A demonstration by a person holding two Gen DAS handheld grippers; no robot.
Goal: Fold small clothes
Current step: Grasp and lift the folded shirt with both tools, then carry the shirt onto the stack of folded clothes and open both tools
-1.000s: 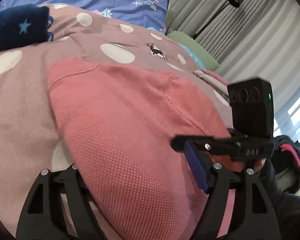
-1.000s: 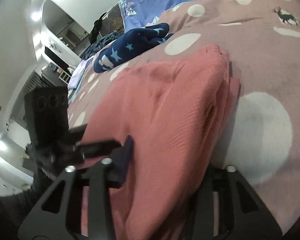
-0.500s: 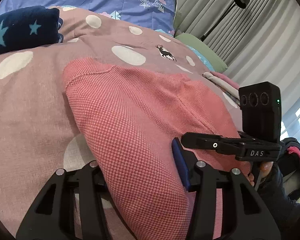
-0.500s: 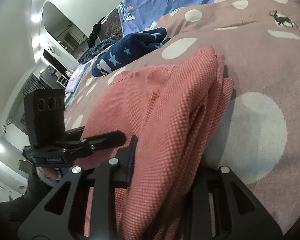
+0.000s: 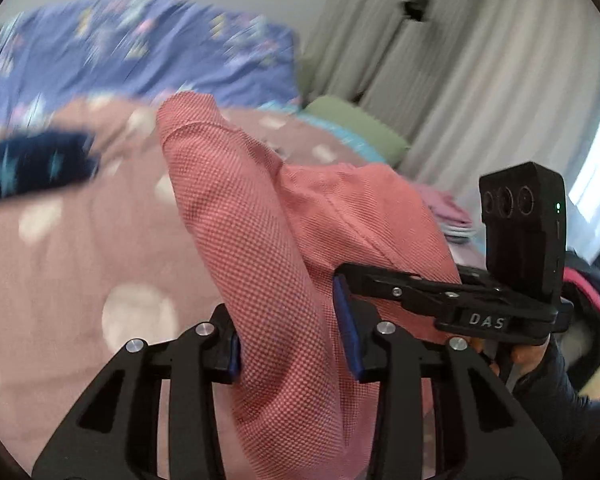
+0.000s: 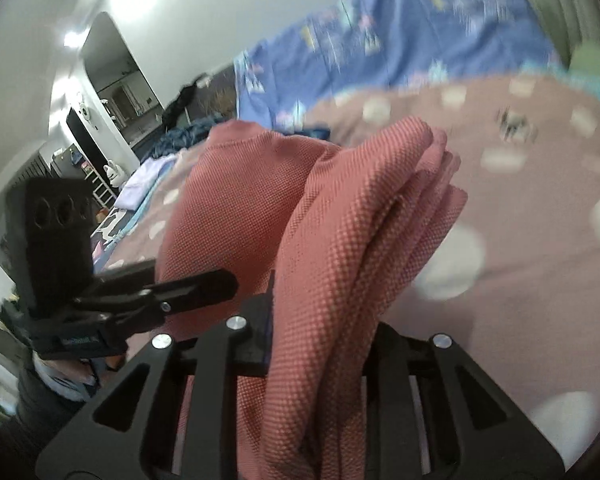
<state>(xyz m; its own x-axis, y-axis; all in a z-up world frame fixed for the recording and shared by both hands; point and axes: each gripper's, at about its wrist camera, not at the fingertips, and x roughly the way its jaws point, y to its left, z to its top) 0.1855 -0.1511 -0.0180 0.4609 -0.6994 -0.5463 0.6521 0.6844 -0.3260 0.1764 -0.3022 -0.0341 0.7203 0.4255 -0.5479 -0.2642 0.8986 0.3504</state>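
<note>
While the coral knitted garment (image 5: 260,240) is gripped at one end by the left gripper (image 5: 292,344), as seen from the left wrist, the lift is best kept level with the other hand, so that the held edge stays taut and the layers do not slide apart. The jaws have just been closing and are now narrow, both blue pads pressed on a thick bunch of the cloth. The garment is raised off the spotted pink bedcover (image 5: 60,272), its far part draped back towards the bed, with a navy star-patterned garment (image 5: 36,160) lying well apart behind. The gripper is pointed somewhat downward over the bed. The right gripper (image 5: 420,292) is seen just beside it, on the same edge of cloth, held by a dark-sleeved hand (image 5: 528,356).

From the right wrist, the right gripper (image 6: 320,344) has likewise just been closing and is narrow on several stacked layers of the garment (image 6: 340,240). Judging from the loose, stepped edges, the fold should be carried over slowly and laid down on the bedcover (image 6: 520,240) before anything is released. This gripper is also tilted down, with the left gripper (image 6: 172,288) just beside it.
</note>
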